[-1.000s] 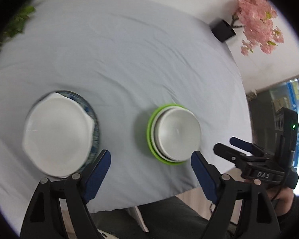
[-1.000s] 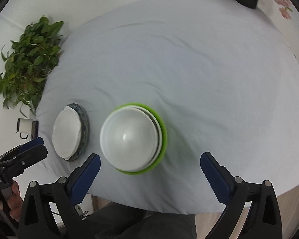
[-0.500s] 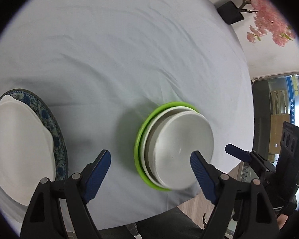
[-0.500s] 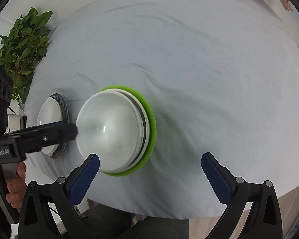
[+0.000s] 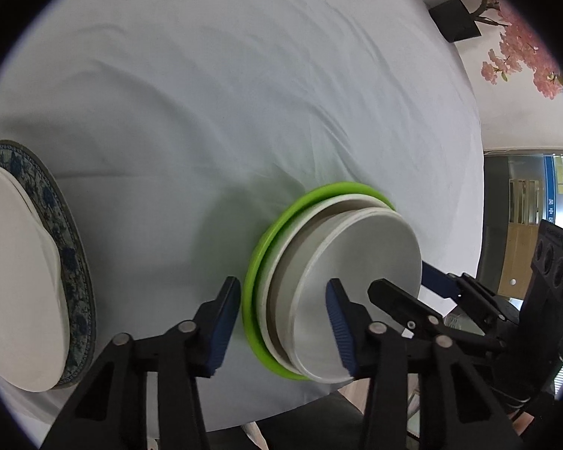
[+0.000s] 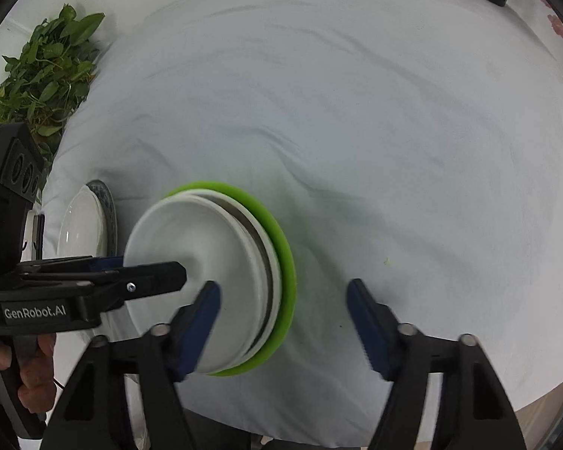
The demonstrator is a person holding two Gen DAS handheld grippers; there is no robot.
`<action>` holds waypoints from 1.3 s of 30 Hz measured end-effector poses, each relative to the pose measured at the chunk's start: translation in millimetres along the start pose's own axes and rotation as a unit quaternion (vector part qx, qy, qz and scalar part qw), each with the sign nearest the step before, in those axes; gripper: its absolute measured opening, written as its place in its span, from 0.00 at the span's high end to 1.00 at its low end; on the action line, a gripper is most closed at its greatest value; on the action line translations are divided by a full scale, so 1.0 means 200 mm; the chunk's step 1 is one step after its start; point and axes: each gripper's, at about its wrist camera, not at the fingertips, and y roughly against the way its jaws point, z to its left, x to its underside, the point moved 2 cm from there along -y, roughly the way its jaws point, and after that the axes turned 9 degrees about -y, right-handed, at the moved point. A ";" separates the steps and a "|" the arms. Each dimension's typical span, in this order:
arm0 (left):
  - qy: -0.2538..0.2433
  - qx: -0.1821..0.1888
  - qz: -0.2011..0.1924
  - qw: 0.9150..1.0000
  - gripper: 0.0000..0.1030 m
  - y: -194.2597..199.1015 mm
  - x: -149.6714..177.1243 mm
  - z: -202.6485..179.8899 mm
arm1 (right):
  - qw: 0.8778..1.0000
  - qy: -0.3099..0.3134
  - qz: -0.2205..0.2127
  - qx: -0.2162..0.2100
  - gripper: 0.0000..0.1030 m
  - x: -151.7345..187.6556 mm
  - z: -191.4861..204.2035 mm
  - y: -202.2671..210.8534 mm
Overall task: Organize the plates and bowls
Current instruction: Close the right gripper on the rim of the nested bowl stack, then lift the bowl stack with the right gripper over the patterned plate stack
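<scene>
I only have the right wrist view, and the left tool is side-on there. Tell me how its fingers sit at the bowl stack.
Observer: The left tool is open. One finger is outside the green plate, the other is in front of the top bowl.
Operator: Report what grows from the black pot past the table.
Observer: Pink blossom branches rise from the black pot, beyond the tablecloth.

"GenRobot.AI" on left tongs (image 6: 150, 275)
</scene>
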 end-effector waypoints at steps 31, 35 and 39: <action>-0.008 0.008 -0.022 1.000 0.78 0.07 0.07 0.00 | 0.999 -0.023 0.022 -0.019 0.81 0.00 0.02 -0.01; -0.007 0.004 -0.026 1.000 0.78 0.13 0.08 -0.04 | 1.000 -0.017 0.019 -0.018 0.81 0.00 0.04 0.05; 0.000 0.000 -0.030 1.000 0.78 0.22 0.08 -0.08 | 1.000 -0.008 0.015 -0.019 0.81 -0.03 0.08 0.15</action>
